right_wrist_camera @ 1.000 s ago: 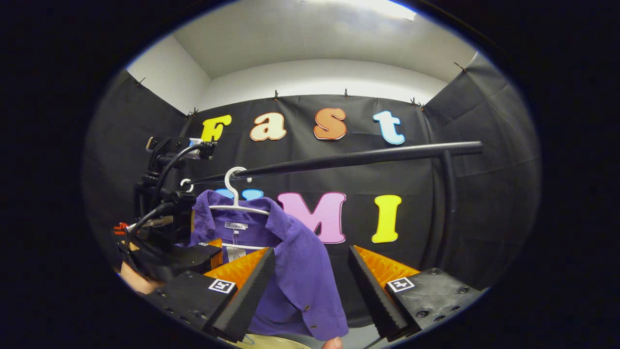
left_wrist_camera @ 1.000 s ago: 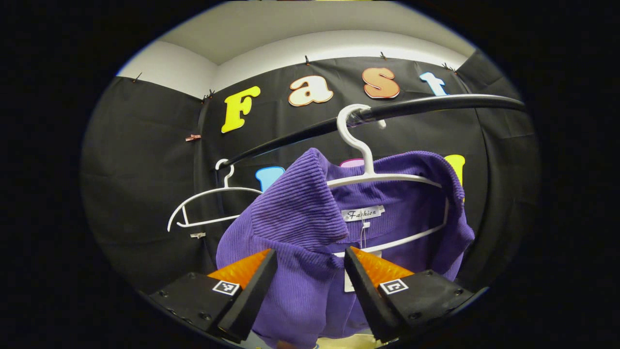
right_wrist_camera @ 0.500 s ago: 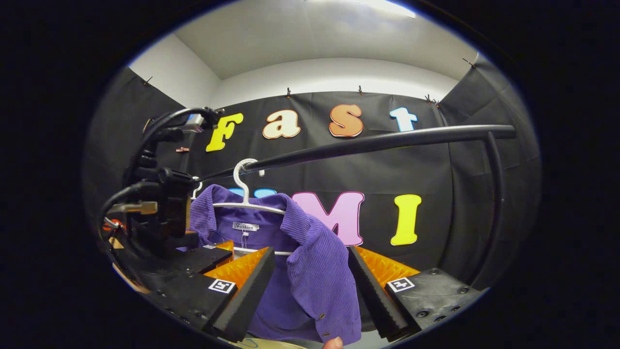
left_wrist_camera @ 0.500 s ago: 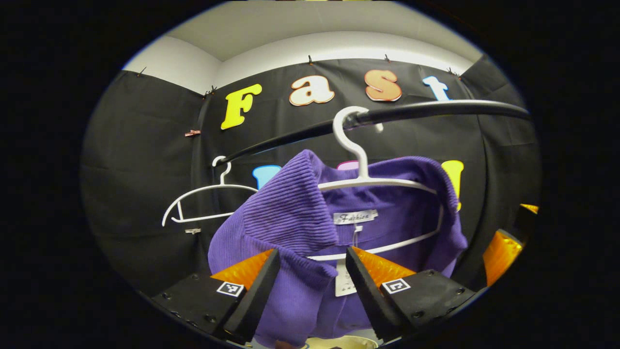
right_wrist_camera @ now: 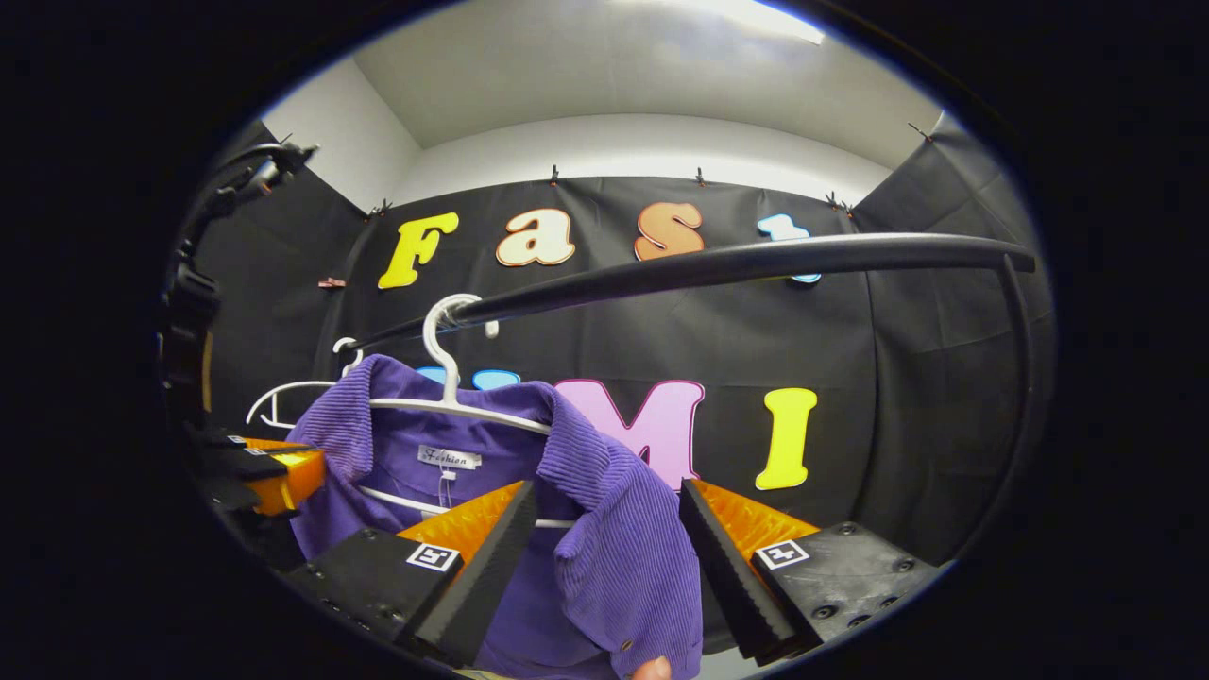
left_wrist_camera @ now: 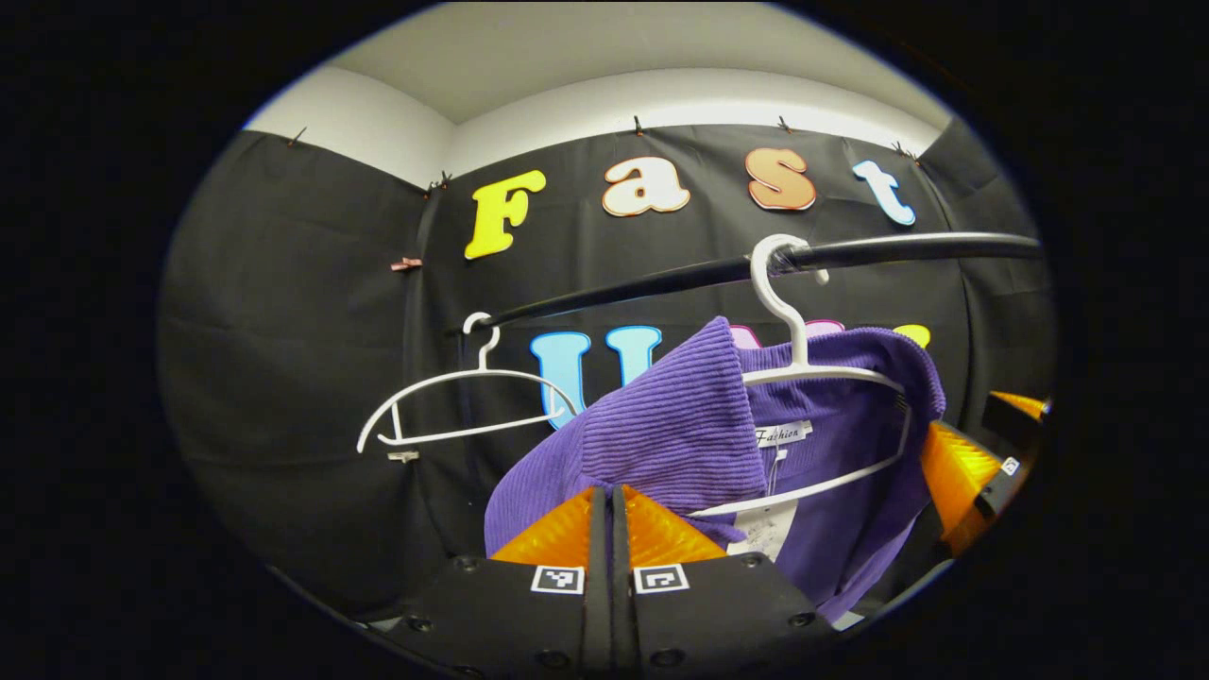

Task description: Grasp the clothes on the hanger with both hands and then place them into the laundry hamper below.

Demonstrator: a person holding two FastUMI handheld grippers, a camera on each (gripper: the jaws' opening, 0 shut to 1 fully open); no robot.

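A purple ribbed shirt [left_wrist_camera: 680, 434] hangs on a white hanger [left_wrist_camera: 791, 321] from the black rail [left_wrist_camera: 897, 247]. My left gripper [left_wrist_camera: 604, 491] is shut, its fingers pressed together on the shirt's left shoulder fabric. In the right gripper view the left gripper [right_wrist_camera: 283, 467] sits at the shirt's left edge. My right gripper [right_wrist_camera: 606, 486] is open, its fingers on either side of the shirt's [right_wrist_camera: 623, 538] right shoulder below the hanger [right_wrist_camera: 444, 378]. In the left gripper view the right gripper [left_wrist_camera: 963, 463] is beside the shirt's far shoulder.
An empty white hanger [left_wrist_camera: 453, 406] hangs further left on the same rail [right_wrist_camera: 756, 264], behind the shirt in the right gripper view [right_wrist_camera: 274, 401]. The rail's upright post [right_wrist_camera: 1025, 378] stands at the right. A person's fingertip [right_wrist_camera: 650, 669] shows at the bottom edge.
My left gripper has shut on the shirt's left shoulder, and the shirt now sits further right in its view. My right gripper has moved closer to the shirt's right shoulder, still open.
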